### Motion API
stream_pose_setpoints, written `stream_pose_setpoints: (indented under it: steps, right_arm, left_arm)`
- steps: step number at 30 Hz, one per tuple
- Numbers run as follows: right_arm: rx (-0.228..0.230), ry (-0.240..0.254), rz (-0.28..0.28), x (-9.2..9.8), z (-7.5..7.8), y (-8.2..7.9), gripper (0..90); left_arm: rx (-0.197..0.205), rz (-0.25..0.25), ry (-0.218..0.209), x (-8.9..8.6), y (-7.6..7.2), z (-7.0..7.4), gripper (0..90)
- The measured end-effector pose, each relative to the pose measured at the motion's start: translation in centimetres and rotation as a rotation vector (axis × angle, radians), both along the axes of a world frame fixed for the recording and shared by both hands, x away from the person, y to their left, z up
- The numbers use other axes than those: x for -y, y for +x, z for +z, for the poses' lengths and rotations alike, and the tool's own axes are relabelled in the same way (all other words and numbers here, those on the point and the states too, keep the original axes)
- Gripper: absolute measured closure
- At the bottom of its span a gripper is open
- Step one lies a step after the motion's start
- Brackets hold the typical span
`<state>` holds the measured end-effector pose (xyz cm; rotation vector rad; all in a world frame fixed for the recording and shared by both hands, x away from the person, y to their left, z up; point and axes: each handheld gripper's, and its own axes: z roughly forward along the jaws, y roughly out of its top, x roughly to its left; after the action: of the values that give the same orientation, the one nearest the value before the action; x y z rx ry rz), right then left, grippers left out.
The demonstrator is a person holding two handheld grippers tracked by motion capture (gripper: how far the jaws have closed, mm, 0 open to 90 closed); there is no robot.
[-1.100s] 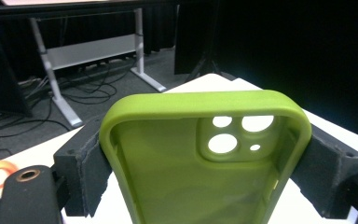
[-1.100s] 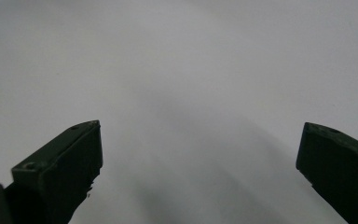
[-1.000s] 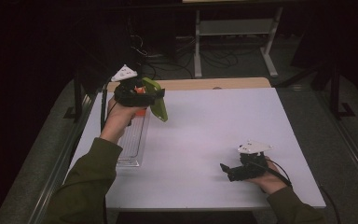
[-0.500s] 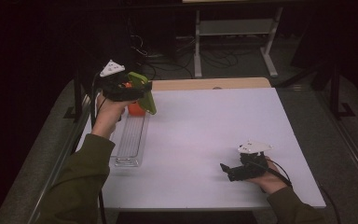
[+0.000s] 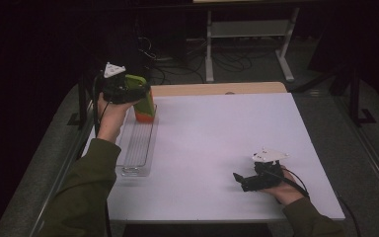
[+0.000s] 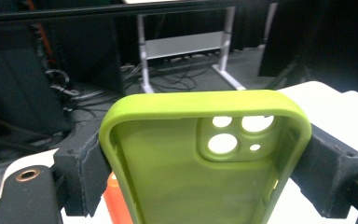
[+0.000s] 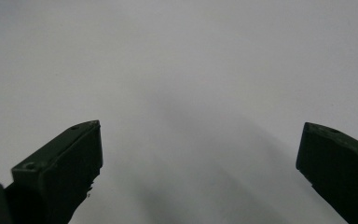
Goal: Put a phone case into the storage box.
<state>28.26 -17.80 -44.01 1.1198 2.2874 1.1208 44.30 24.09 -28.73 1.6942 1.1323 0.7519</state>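
White surface [image 5: 227, 143] w/ clear tray [image 5: 138, 148] at its left edge. Lime-green phone case [image 6: 200, 163], camera cutouts seen in left claw view, held over tray's far end, orange piece [image 5: 144, 117] beneath. Left claw [image 5: 128, 91] clamps case's sides, hand raised. Right claw [image 5: 242, 180] open, empty, resting low on surface, well apart from tray.

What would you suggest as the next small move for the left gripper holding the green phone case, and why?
Probably lower it a little toward the far end of the clear tray. The left gripper clamps the green phone case by its sides above that end, an orange piece under it, while the right gripper rests open on the table.
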Motion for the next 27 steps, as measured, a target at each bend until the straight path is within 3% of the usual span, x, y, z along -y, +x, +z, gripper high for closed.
stream_pose_setpoints:
  steps: [12,22,25,26,27]
  right_arm:
    - [0.004,0.005,-0.006,0.2,0.1,0.0,0.0]
    - [0.007,0.005,-0.003,0.2,0.1,0.0,0.0]
    - [0.008,0.004,-0.002,0.2,0.1,0.0,0.0]
    - [0.007,0.004,-0.002,0.2,0.1,0.0,0.0]
    - [0.006,0.004,-0.003,0.2,0.1,0.0,0.0]
  left_arm:
    - [-0.044,0.133,0.027,0.3,1.4,-2.1,15.0]
    - [-0.094,0.165,0.059,0.3,2.4,-4.4,15.0]
    - [-0.105,0.182,0.050,0.4,2.7,-5.1,15.0]
    - [-0.108,0.181,0.066,0.3,2.8,-5.3,15.0]
    - [-0.106,0.188,0.052,0.3,2.9,-5.5,15.0]
